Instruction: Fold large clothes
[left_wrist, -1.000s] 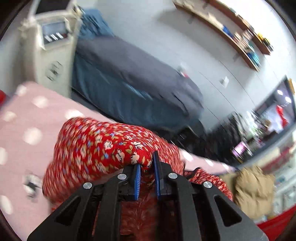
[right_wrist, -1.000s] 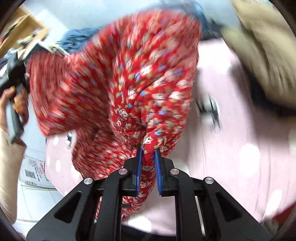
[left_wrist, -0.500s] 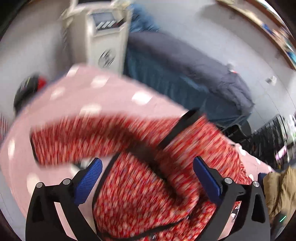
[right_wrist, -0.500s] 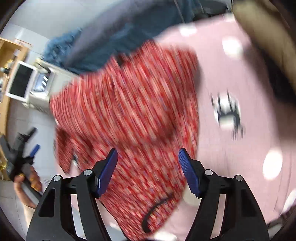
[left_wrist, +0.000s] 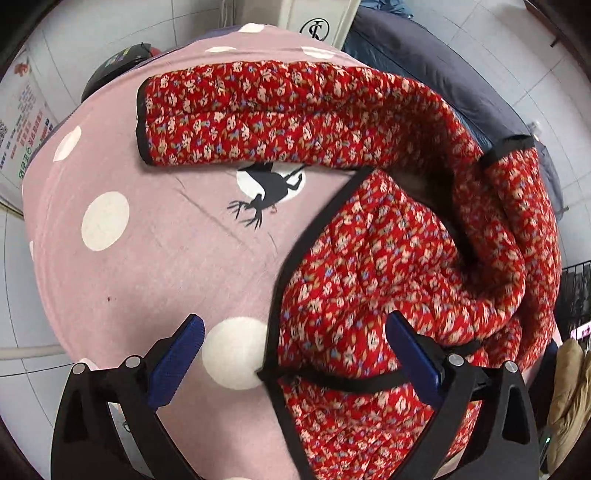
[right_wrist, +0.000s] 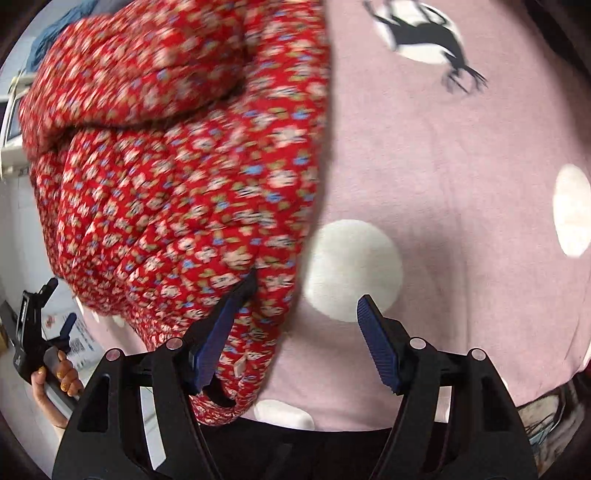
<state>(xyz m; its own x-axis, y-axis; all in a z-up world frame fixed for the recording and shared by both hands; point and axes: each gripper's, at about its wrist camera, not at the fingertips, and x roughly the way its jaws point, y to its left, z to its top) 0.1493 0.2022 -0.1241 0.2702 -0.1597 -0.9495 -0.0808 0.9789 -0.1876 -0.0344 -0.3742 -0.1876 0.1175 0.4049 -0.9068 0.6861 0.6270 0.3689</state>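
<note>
A red floral quilted jacket (left_wrist: 388, 258) lies rumpled on the pink polka-dot covered surface (left_wrist: 147, 258), one sleeve (left_wrist: 258, 114) stretched flat. The left gripper (left_wrist: 295, 354) hovers spread wide above its black-trimmed edge, gripping nothing. The right gripper (right_wrist: 303, 314), jaws parted after just opening, straddles the jacket's opposite edge.

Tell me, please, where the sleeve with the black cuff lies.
In the left wrist view, the sleeve stretches across the pink dotted cover, just above the black deer print.
</note>
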